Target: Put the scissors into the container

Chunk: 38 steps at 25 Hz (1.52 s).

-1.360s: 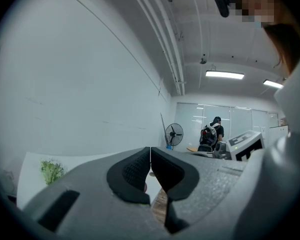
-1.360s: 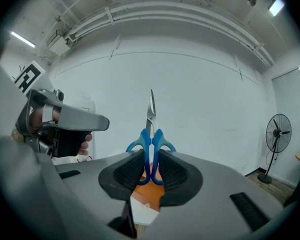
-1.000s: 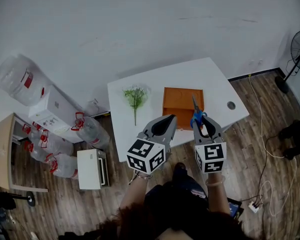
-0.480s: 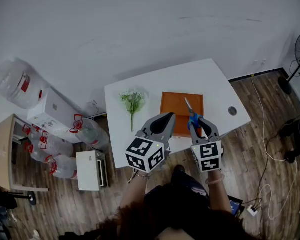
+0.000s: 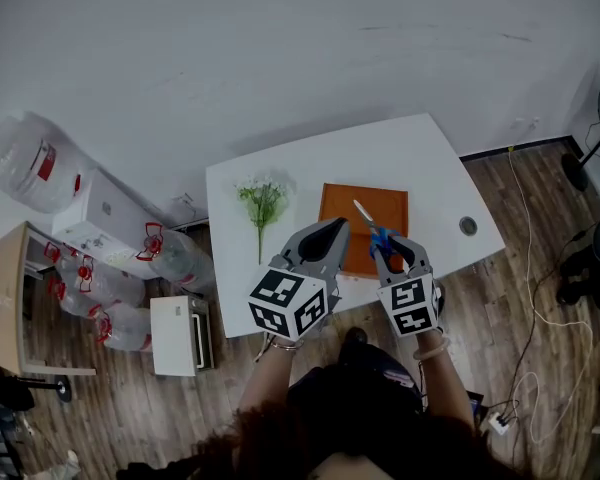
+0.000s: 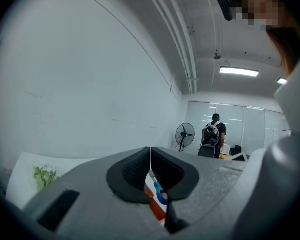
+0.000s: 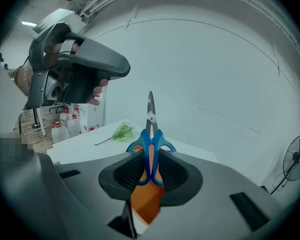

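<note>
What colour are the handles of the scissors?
Blue; the scissors show best in the right gripper view.

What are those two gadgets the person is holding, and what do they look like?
Two matching handheld tools: the left gripper and right gripper have smooth grey plastic shells tapering into two jaws lined with black ribbed pads. Each carries a white cube printed with black square markers. No cables show. The person wears dark clothes.

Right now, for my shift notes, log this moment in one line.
right gripper: shut on scissors | scissors: over container, not in | left gripper: shut, empty
</note>
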{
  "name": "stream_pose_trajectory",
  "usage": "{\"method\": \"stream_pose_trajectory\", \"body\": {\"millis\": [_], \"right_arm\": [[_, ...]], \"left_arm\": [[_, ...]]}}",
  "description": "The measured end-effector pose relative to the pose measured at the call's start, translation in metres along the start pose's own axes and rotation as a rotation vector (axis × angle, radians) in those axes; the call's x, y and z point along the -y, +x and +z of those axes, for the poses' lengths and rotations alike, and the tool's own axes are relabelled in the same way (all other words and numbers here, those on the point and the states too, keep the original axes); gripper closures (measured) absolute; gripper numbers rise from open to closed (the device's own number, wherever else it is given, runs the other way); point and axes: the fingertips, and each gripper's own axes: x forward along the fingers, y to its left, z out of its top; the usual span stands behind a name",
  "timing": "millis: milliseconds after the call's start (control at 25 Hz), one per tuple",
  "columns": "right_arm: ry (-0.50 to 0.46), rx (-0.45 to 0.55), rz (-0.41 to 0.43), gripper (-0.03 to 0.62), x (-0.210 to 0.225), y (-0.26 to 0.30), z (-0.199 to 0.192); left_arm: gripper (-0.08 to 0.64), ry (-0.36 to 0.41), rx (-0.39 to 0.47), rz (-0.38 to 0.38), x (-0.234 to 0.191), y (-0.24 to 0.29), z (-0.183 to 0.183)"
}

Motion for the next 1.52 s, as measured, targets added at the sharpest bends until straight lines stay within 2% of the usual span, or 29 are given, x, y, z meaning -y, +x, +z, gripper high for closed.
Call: {"method": "stream_pose_trajectory", "body": {"millis": [760, 1520], "right_arm": [[-0.223, -0.168, 0.153, 0.512, -0.008, 0.051, -0.057], [-0.385, -0.356, 0.303, 0.512, -0.027, 0.094, -0.115]], "left_arm": [[0.541, -0.004, -0.014, 0.05, -0.012, 0.029, -0.004], [0.541, -0.019, -0.012, 0.134, -0.04, 0.038, -0.002]]}}
